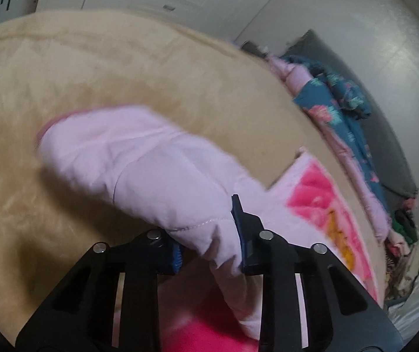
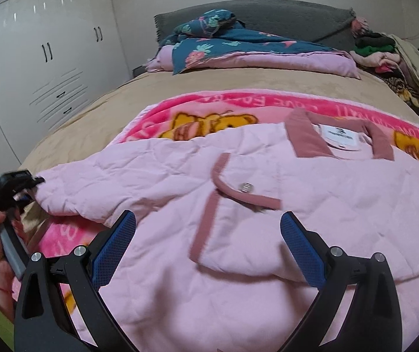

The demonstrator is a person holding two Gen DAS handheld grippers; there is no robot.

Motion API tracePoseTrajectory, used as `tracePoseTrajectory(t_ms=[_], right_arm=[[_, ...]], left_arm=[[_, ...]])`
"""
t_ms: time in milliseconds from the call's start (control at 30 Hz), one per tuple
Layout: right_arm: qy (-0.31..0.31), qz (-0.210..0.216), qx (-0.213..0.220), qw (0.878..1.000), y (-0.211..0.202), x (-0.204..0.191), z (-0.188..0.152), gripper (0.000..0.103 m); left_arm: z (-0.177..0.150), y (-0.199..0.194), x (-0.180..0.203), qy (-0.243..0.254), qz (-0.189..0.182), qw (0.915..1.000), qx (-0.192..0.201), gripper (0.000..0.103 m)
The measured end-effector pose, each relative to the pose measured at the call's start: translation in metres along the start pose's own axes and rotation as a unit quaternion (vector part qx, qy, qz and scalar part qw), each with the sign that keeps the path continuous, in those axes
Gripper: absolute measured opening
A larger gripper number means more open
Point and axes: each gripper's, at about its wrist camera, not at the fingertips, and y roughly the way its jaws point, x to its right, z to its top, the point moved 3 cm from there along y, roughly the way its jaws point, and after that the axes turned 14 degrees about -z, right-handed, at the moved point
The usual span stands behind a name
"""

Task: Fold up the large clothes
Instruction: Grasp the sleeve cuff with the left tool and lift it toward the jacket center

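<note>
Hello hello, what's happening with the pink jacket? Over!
Left hand-held gripper shut on pale pink quilted jacket sleeve. Right hand-held gripper open above it. Nothing blocking.

- Bed (image 2: 98,102) covered by a tan sheet, seen in both wrist views.
- Pink cartoon blanket (image 2: 209,108) spread flat across the sheet's middle, yellow bears printed on it.
- Pale pink quilted garment (image 2: 268,205) laid over the blanket, its sleeve end reaching past the blanket edge.
- Teal floral quilt (image 2: 224,41) with pink lining bunched at the head end, against a grey headboard (image 2: 282,14).
- Mixed clothes pile (image 2: 385,52) heaped at the far right corner.
</note>
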Motion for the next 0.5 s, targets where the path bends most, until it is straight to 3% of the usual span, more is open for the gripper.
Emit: tracePoseTrajectory(t_ms=[233, 500], right_arm=[[0.026, -0.010, 0.004, 1.000, -0.018, 0.032, -0.006, 0.098], [0.045, -0.033, 0.024, 0.998, -0.044, 0.070, -0.015, 0.098]], left_arm=[[0.008, -0.032, 0.061, 0.054, -0.048, 0.9973, 0.017, 0.018], [-0.014, -0.048, 0.129, 0.115, -0.109, 0.9874, 0.004, 0.017]])
